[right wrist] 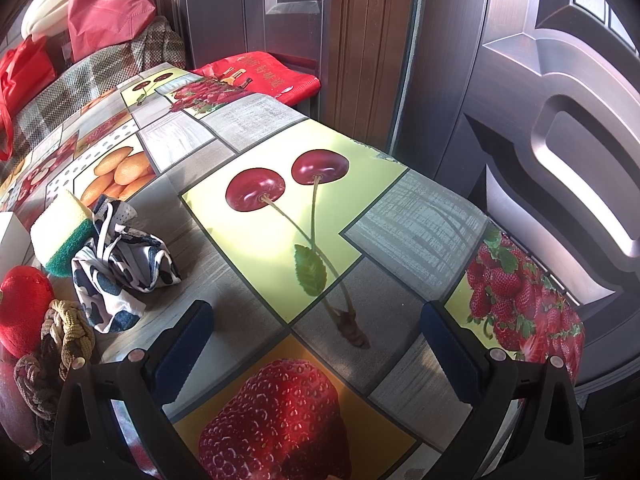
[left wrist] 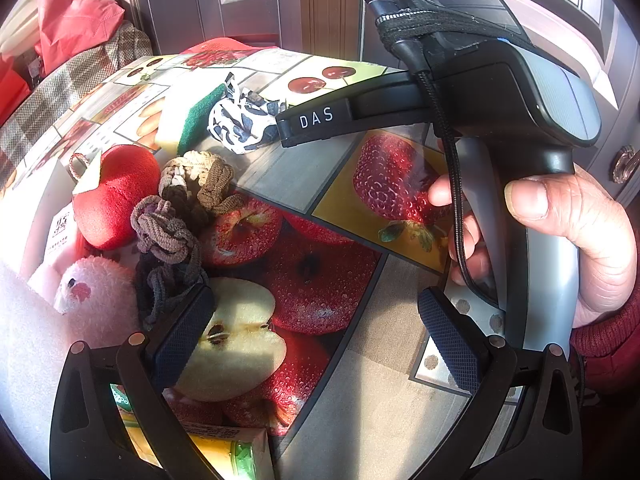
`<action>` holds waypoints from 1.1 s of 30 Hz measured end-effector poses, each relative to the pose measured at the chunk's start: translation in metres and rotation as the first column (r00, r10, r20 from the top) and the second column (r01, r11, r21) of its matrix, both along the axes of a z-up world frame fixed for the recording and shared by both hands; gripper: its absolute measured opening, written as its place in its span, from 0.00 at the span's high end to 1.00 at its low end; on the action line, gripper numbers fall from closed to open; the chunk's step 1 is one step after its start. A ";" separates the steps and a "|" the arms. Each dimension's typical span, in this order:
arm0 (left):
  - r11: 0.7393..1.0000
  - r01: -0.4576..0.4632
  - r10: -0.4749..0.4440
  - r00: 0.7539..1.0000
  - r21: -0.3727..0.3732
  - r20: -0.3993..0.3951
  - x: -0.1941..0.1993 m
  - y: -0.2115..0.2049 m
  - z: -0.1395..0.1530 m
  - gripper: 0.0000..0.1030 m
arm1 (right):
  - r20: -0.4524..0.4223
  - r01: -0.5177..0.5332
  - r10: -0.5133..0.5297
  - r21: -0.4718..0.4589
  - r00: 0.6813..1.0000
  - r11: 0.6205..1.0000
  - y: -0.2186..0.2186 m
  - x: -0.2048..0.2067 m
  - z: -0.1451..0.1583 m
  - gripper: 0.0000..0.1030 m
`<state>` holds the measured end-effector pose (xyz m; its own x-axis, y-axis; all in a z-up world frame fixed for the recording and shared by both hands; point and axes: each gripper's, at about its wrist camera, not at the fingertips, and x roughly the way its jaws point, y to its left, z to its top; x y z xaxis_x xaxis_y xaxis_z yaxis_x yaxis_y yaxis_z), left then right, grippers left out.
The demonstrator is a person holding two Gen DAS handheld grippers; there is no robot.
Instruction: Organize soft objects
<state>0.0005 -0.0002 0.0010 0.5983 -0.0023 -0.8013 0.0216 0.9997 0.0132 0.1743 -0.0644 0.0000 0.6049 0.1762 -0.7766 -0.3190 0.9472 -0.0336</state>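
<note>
Soft things lie in a group at the table's left: a red plush [left wrist: 114,196], a heap of braided hair ties [left wrist: 188,200], a pink plush toy [left wrist: 94,296], a black-and-white cloth pouch [left wrist: 240,120] and a yellow-green sponge [left wrist: 188,114]. My left gripper [left wrist: 316,344] is open and empty, its left fingertip beside the dark hair ties. My right gripper [right wrist: 318,346] is open and empty over the bare tablecloth; its body shows in the left wrist view [left wrist: 500,92], held in a hand. The right wrist view shows the pouch [right wrist: 124,276], sponge [right wrist: 60,236], red plush [right wrist: 24,308] and hair ties [right wrist: 60,344] at its left.
The table wears a fruit-print cloth [right wrist: 280,224]. A white box [left wrist: 28,208] and a yellow carton [left wrist: 224,452] sit at the left and front. A red bag [right wrist: 256,72] lies past the far edge, by dark doors [right wrist: 540,120]. A sofa with red bags [right wrist: 108,8] stands far left.
</note>
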 end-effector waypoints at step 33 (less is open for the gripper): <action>0.951 -0.289 0.308 0.879 -0.107 0.363 -0.203 0.109 0.088 0.01 | 0.286 -0.618 0.548 0.397 0.786 0.679 -0.040 -0.077 0.074 0.00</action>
<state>-0.2022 0.1092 0.0895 0.8300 0.1910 -0.5240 -0.2750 0.9575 -0.0865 0.0976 -0.1042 0.0735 0.3488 0.8304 -0.4344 -0.8365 0.4848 0.2552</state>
